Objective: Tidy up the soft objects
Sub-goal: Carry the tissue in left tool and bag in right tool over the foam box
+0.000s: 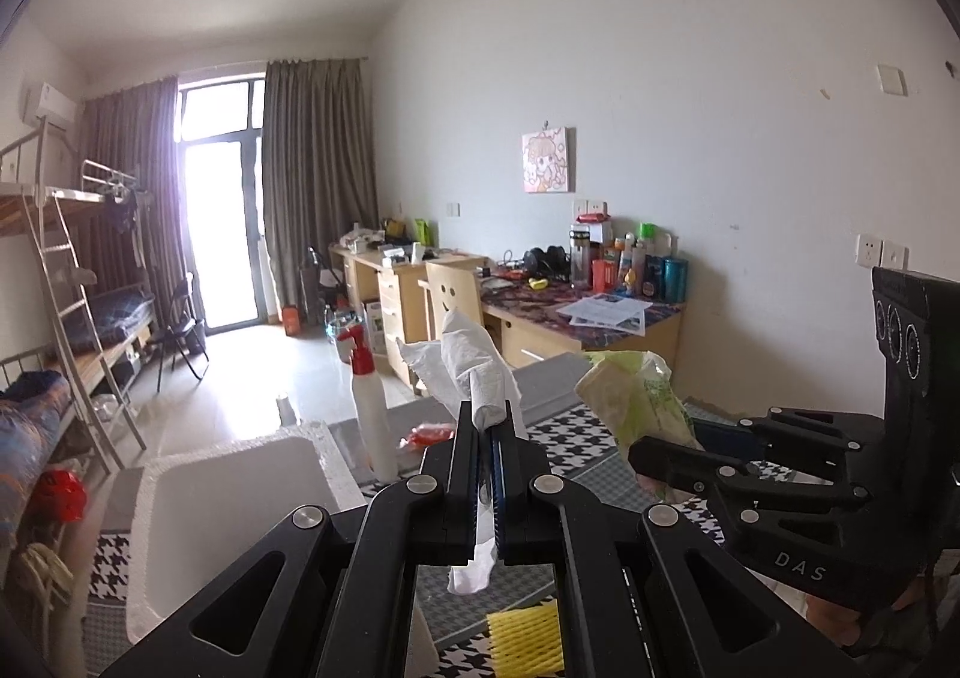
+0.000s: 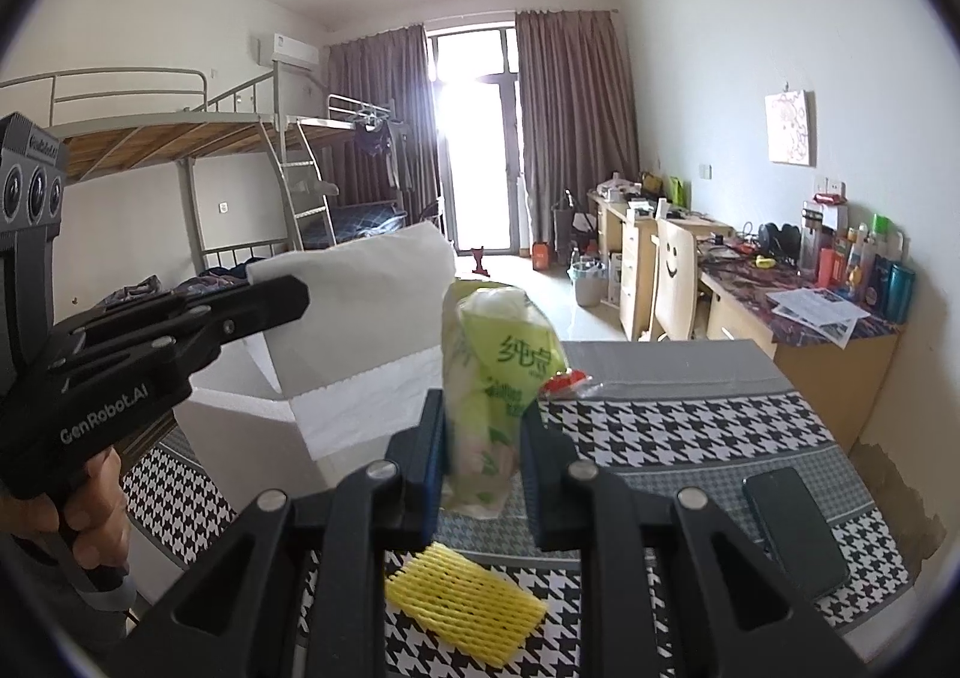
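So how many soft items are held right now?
2. White tissue pinched in the left hand-held gripper; green tissue pack clamped in the right hand-held gripper. Yellow foam net lies on the table.

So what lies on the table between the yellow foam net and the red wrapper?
Right wrist view: only the green tissue pack, held above the cloth; the table itself is bare there.

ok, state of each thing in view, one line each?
left gripper: shut on the white tissue
white tissue: pinched, lifted, partly crumpled
right gripper: shut on the green tissue pack
green tissue pack: held upright off the table, squeezed
white foam box: open, no lid
spray bottle: upright, capped
yellow foam net: flat on tablecloth
phone: flat, screen dark
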### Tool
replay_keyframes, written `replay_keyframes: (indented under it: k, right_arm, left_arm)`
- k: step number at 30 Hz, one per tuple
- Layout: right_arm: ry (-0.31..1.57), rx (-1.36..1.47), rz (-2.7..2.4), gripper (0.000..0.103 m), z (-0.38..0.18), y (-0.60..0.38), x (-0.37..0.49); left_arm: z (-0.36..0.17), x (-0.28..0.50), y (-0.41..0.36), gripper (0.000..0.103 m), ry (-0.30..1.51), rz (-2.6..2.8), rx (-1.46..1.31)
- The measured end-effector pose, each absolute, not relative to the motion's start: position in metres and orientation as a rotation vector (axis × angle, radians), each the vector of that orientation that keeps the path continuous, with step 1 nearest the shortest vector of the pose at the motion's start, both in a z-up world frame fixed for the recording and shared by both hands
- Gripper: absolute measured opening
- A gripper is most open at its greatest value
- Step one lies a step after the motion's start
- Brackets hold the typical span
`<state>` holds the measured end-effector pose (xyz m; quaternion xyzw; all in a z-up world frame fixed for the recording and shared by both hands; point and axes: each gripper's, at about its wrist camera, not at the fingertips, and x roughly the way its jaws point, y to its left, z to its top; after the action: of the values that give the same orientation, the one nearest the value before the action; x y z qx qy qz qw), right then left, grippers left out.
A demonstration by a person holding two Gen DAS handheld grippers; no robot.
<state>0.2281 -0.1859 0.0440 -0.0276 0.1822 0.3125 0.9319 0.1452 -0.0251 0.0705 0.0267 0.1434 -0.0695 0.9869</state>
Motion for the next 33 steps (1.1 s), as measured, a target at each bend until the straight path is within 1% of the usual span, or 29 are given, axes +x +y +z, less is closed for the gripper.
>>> replay_keyframes:
  k: [33]
  right_arm:
    - [0.306, -0.085, 0.765, 0.026, 0.066, -0.152, 0.233]
  left_arm:
    - [0.094, 0.135, 0.006, 0.004, 0.215, 0.025, 0.05]
